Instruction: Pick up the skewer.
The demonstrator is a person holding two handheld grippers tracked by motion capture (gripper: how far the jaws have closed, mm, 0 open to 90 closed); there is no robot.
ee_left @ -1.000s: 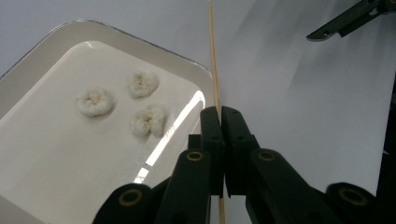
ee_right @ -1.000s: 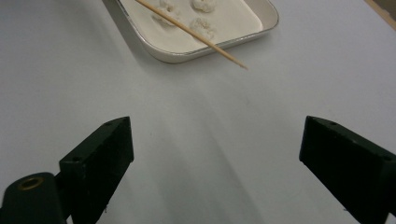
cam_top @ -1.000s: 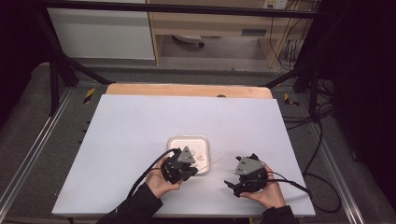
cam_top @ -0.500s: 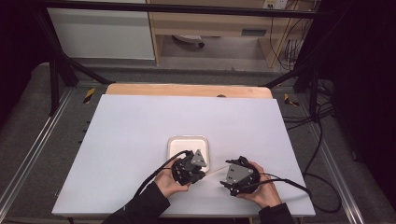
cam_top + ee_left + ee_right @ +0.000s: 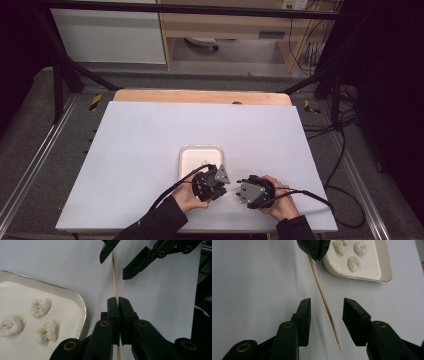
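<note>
From the high view, the left gripper (image 5: pixel 216 184) and right gripper (image 5: pixel 245 190) face each other near the front edge of the white table (image 5: pixel 140 150), just in front of the tray (image 5: pixel 187 152), with a thin skewer (image 5: pixel 231 190) bridging them. In the left gripper view, the left gripper (image 5: pixel 117 302) is clamped on the skewer (image 5: pixel 114 277), beside the tray (image 5: pixel 81 312) holding three pale dough rings (image 5: pixel 40 307). In the right gripper view, the right gripper (image 5: pixel 326 315) has just been closing, its jaws apart with the skewer (image 5: pixel 323 298) between them, untouched.
</note>
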